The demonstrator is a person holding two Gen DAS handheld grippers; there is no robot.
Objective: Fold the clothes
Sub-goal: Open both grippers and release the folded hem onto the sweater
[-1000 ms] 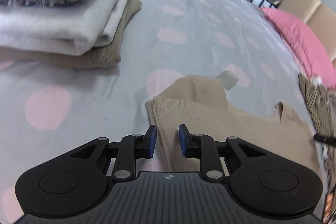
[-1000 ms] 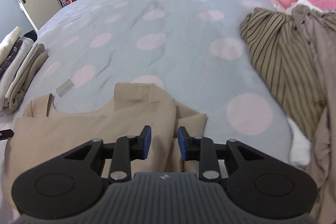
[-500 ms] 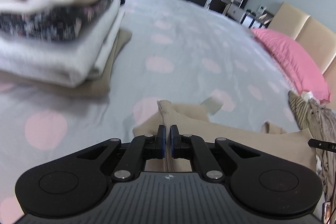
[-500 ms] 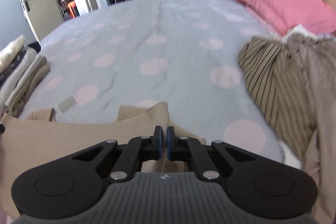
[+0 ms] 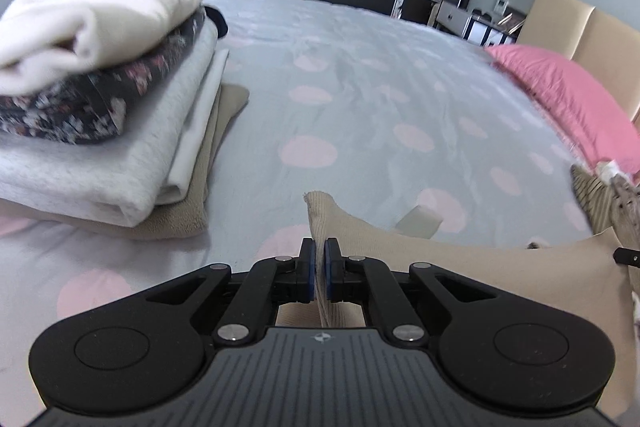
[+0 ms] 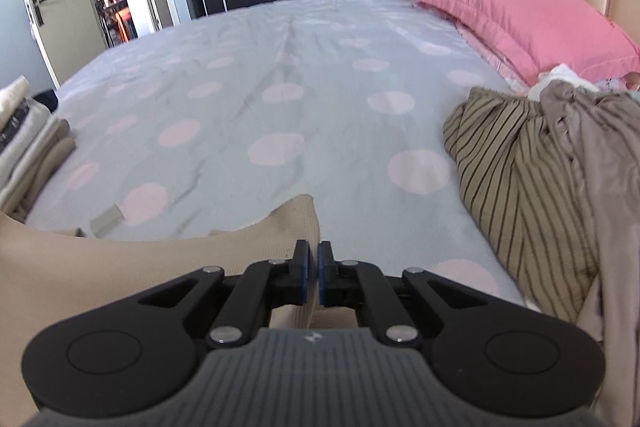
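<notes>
so both tongs are clamped on the same beige ribbed knit garment (image 5: pixel 460 267), each pinching a raised corner of its cloth: the left tongs (image 5: pixel 319 269) grip one corner that stands up in a peak just past the pads, and the right tongs (image 6: pixel 313 273) grip the other, with the fabric edge sagging in a curve between the two. the garment's held edge is lifted off the grey bed cover with pale pink dots (image 6: pixel 280 75), while the rest of it hangs or lies below the cameras, out of sight. the step in hand looks like the start of a fold, with the two corners taken up. the next move probably calls for carrying both corners together, level and at even tension, over to the opposite edge, and laying them down square before letting go. a stack of folded clothes in white, floral and beige layers (image 5: pixel 100 107) sits near on the left, and a heap of unfolded striped and taupe clothes (image 6: pixel 540 187) waits on the right, beside a pink pillow (image 6: pixel 520 15).
</notes>
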